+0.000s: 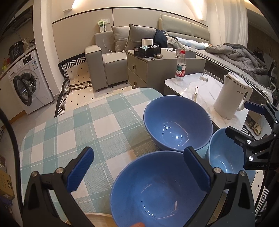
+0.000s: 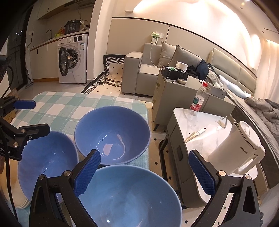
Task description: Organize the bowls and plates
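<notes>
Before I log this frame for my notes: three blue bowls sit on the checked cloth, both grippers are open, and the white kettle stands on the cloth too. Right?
Not quite. The white kettle stands on the marble side table, not on the checked cloth; the right wrist view shows it. The three blue bowls and the open left gripper and right gripper are as you say.

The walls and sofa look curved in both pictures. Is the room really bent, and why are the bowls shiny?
Left wrist view: the fisheye lens bows the wall panel; corners go black; ceiling light glints inside the far bowl. Right wrist view: same bending, wall light blown out to white glare, a pale reflection in that far bowl.
</notes>
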`<state>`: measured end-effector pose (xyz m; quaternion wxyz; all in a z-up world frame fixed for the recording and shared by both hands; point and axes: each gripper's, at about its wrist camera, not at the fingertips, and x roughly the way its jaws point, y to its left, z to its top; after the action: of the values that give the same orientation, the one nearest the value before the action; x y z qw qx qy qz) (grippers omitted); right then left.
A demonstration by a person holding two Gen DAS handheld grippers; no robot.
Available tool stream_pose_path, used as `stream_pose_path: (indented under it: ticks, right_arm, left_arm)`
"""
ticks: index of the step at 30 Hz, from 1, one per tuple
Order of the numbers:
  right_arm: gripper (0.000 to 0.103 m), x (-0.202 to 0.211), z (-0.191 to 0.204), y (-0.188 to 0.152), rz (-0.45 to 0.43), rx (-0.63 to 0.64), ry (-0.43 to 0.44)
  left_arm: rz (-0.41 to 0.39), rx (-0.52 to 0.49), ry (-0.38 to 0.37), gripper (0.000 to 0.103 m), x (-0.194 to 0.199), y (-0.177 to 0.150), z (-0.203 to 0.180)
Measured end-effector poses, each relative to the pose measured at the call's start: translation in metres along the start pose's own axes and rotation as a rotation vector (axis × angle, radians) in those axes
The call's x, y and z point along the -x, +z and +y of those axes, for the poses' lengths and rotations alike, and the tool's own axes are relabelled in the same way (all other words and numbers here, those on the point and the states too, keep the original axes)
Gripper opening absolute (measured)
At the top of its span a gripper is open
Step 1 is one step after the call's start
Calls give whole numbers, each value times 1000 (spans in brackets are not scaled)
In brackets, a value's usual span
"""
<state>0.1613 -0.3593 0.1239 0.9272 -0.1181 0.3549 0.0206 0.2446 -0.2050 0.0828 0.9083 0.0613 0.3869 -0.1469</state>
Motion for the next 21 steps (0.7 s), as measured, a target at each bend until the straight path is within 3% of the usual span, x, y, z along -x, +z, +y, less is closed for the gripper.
stream_pose_path:
  ticks: [21]
  right_arm:
    - [102, -38, -32, 6, 65, -99, 103]
  left_arm:
    - [17, 19, 4, 103, -26, 17, -4]
